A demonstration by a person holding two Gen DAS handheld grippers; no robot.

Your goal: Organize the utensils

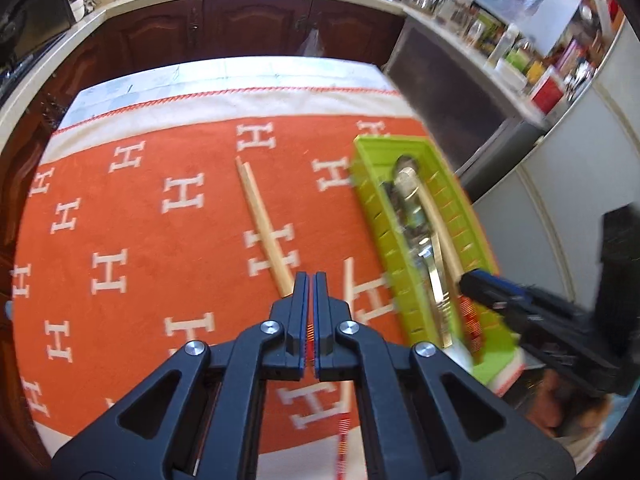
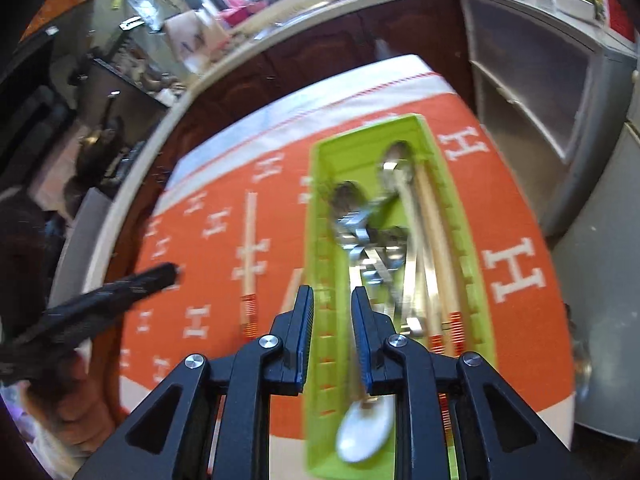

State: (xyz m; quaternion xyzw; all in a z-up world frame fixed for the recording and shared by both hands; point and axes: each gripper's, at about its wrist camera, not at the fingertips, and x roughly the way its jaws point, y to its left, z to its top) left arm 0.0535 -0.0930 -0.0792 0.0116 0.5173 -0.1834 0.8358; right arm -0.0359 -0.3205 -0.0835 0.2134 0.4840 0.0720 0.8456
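Observation:
A lime-green tray (image 1: 376, 208) (image 2: 368, 130) lies on the right of the orange cloth and holds several metal spoons (image 2: 394, 168) and wooden chopsticks (image 2: 436, 248). My right gripper (image 2: 332, 296) hangs open over the tray's near left wall. A blurred spoon with a pale bowl (image 2: 364, 428) lies under it, its handle beside the right pad. In the left wrist view the right gripper (image 1: 492, 292) sits over the tray's near end. My left gripper (image 1: 311, 278) (image 2: 170, 274) is shut and empty above the cloth. A chopstick pair (image 1: 262, 216) (image 2: 251, 248) and a single chopstick (image 1: 347, 280) lie loose there.
The orange cloth (image 1: 140, 208) with white H marks covers a small table. Dark wooden cabinets (image 1: 240, 28) stand close behind it, and a grey cabinet (image 2: 532, 92) stands to its right. A person's hand (image 1: 560, 400) holds the right tool. The worktops behind are crowded.

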